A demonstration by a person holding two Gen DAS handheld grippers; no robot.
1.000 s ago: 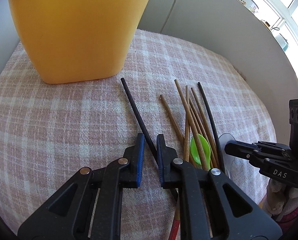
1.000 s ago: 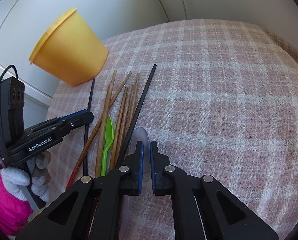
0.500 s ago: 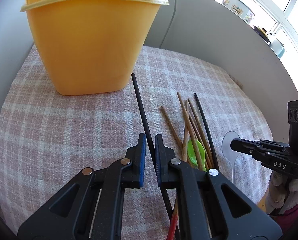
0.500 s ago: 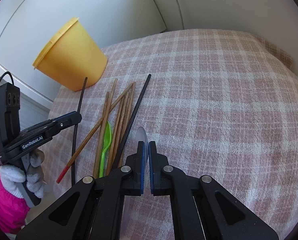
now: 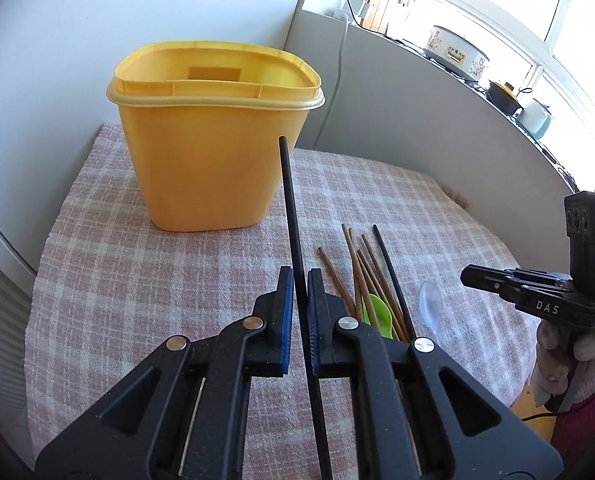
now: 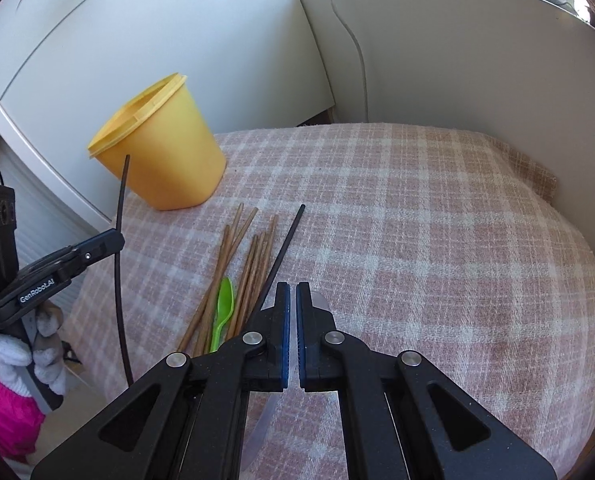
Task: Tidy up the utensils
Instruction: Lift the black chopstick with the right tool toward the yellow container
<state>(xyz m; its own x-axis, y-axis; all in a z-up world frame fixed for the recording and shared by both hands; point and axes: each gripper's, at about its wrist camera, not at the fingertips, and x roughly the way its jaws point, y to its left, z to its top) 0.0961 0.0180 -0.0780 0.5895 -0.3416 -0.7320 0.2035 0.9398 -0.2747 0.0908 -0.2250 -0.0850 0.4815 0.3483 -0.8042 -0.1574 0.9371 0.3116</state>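
Observation:
My left gripper (image 5: 297, 276) is shut on a black chopstick (image 5: 291, 208), held off the cloth with its tip pointing up in front of the yellow container (image 5: 213, 140). From the right wrist view, that left gripper (image 6: 113, 240) and its chopstick (image 6: 120, 280) hang at the left, by the container (image 6: 161, 152). My right gripper (image 6: 293, 292) is shut on a clear plastic spoon (image 6: 321, 300), mostly hidden behind its fingers; the spoon's bowl (image 5: 429, 304) shows beside the right gripper (image 5: 467, 276). Several wooden chopsticks (image 6: 237, 272), a green spoon (image 6: 223, 312) and a second black chopstick (image 6: 281, 256) lie on the cloth.
A pink checked cloth (image 6: 417, 240) covers the table. White walls close in behind and to the right, with a white cable (image 5: 337, 80) hanging down the corner. Pots stand on a window ledge (image 5: 457, 52). A gloved hand with a pink sleeve (image 6: 1, 400) holds the left gripper.
Both grippers have risen. The black chopstick has come off the cloth and now tilts upward in the left gripper. The clear spoon has been lifted from the cloth in the right gripper.

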